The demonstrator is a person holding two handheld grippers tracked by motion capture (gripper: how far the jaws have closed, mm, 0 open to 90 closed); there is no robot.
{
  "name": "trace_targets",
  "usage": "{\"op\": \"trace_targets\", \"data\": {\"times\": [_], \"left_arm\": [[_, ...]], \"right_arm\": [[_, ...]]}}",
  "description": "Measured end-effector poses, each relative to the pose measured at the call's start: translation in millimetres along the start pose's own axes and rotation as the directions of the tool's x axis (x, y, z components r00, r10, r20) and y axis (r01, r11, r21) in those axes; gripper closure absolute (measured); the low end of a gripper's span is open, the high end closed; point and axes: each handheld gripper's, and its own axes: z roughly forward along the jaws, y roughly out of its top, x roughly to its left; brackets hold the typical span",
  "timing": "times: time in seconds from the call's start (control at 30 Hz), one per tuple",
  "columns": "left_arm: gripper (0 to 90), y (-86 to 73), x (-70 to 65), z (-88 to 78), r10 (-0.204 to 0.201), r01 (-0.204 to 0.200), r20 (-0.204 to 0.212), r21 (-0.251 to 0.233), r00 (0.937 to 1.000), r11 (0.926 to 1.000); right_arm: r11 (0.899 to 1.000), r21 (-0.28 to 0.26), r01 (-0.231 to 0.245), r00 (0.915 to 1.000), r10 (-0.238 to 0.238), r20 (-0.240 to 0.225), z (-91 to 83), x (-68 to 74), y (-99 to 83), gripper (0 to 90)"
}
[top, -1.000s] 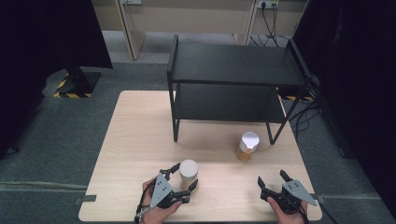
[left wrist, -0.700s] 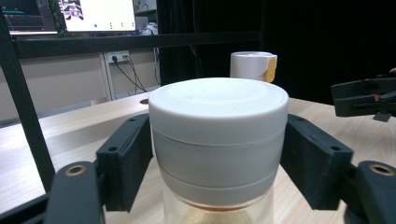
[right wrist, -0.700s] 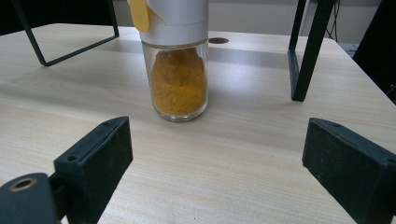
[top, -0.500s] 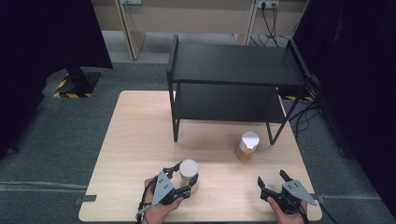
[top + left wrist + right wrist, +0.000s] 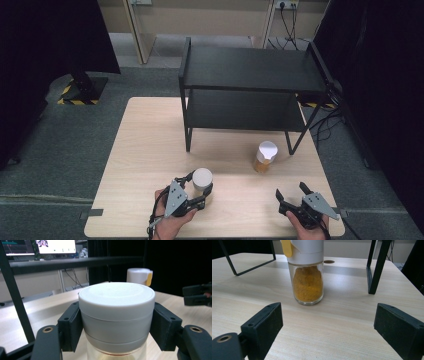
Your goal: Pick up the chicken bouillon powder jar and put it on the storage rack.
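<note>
The white-capped jar (image 5: 116, 315) stands near the table's (image 5: 145, 150) front edge, clamped at its cap by the left gripper (image 5: 197, 192), whose jaws have just closed on it. The grasp looks made; next comes a straight, steady lift. The right gripper (image 5: 296, 197) waits wide open, facing the spice jar (image 5: 308, 277) by the black shelf (image 5: 250, 70).

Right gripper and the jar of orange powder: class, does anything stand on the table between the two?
Nothing visible does. The right gripper sits with open jaws near the table's front edge, and bare wood runs from it to the jar of orange powder. The shelf rack's leg stands off to one side, clear of that line.
</note>
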Motion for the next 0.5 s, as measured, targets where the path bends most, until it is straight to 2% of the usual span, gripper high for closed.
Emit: {"op": "trace_targets", "data": {"times": [0.27,0.5], "left_arm": [[33.8,26.6,-6.5,7.6,0.01,-0.014,-0.054,-0.078,0.9985,0.9969],[33.8,48.0,-10.5,19.6,0.022,-0.038,-0.119,-0.136,0.9927,0.99]], "right_arm": [[1.0,-0.004,0.001,1.0,-0.001,0.003,-0.4,1.0,-0.7,8.7],[1.0,-0.004,-0.001,1.0,0.001,0.001,-0.4,0.5,-0.7,8.7]]}}
